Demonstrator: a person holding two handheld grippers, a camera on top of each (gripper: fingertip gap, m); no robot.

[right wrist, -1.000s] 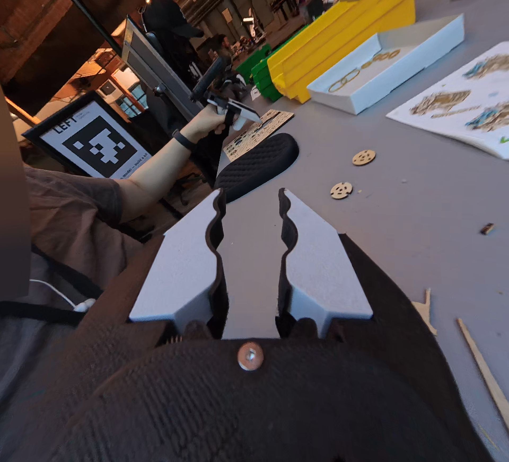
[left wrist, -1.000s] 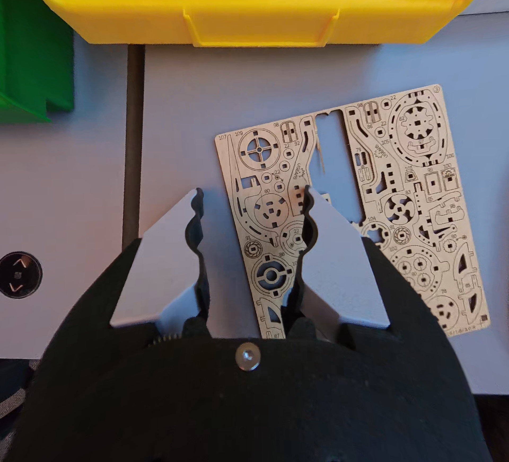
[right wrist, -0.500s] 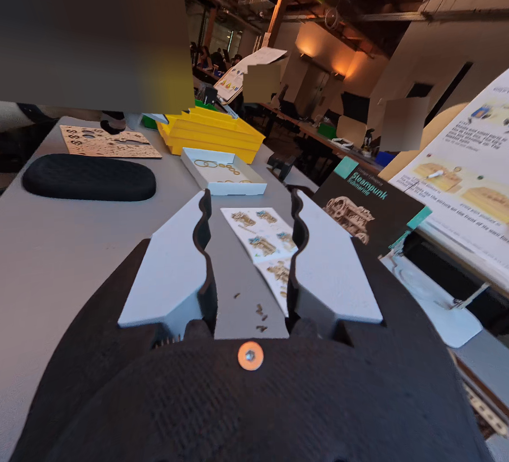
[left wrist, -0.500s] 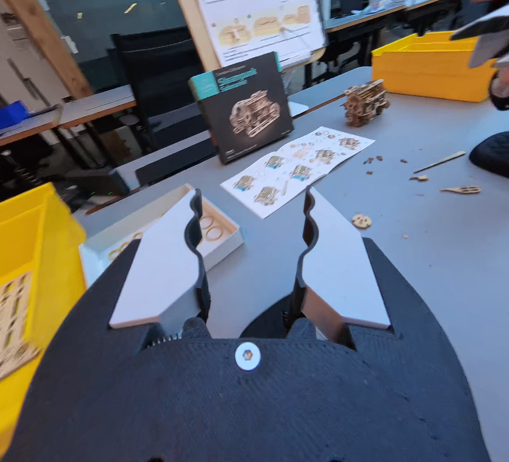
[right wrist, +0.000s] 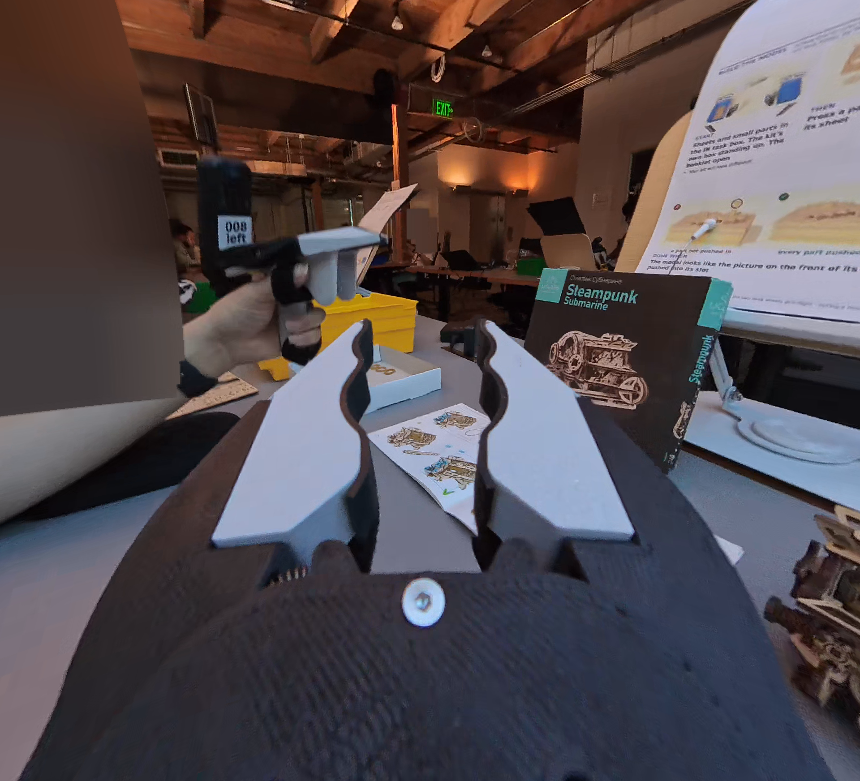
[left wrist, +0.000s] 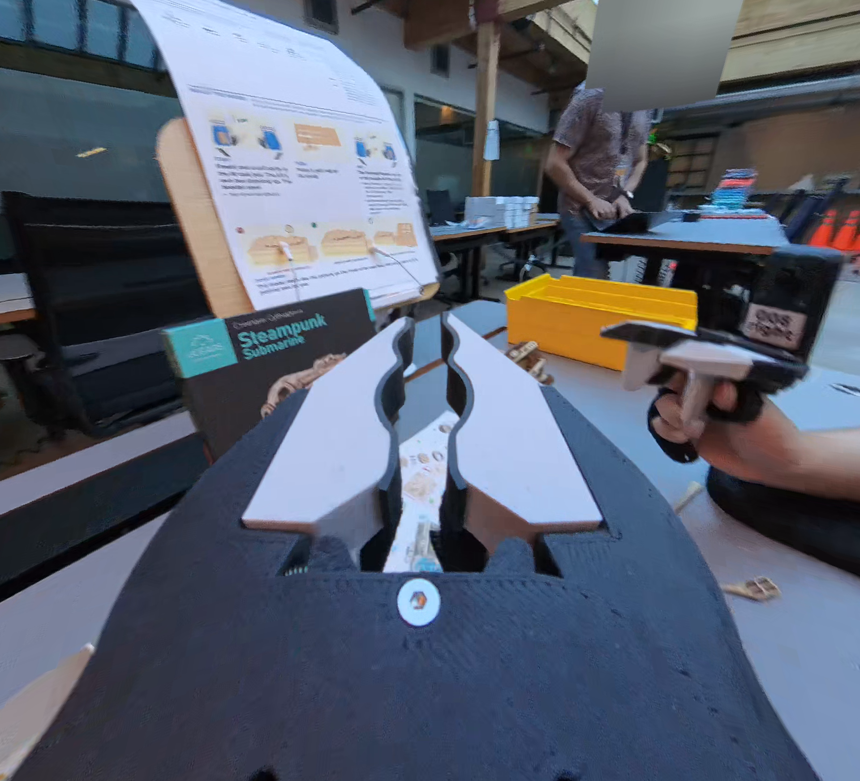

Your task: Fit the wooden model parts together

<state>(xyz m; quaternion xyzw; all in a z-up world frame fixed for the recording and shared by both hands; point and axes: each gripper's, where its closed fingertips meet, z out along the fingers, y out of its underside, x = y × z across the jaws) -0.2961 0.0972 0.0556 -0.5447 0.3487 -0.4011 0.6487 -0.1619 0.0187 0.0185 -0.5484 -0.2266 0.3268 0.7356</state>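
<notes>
My left gripper [left wrist: 426,328] is held above the table and empty, its jaws a narrow gap apart. It also shows in the right wrist view [right wrist: 372,242], held in a hand. My right gripper [right wrist: 424,330] is open and empty above the table. It shows in the left wrist view [left wrist: 619,340], in the other hand. A partly built wooden model [right wrist: 828,619] stands at the right and also shows in the left wrist view [left wrist: 528,356]. A wooden parts sheet [right wrist: 218,393] lies flat at the left. A loose wooden part [left wrist: 754,589] lies on the table.
An open booklet [right wrist: 433,442] lies below the grippers. The dark kit box [right wrist: 619,363] and an instruction sheet on a stand [right wrist: 768,177] stand behind it. A white tray [right wrist: 405,379], yellow bins [right wrist: 372,316] and a black wrist pad [right wrist: 139,456] sit left. A person [left wrist: 600,163] stands far off. There is about 15 centimetres between the tips of the two grippers. The left gripper is farther from the partly built wooden model [right wrist: 828,619], some 30 centimetres, than the right, some 20 centimetres.
My left gripper has swung up from looking down on the parts sheet to looking level across the table, and its jaws have narrowed. My right gripper has turned toward the box and opened wider.
</notes>
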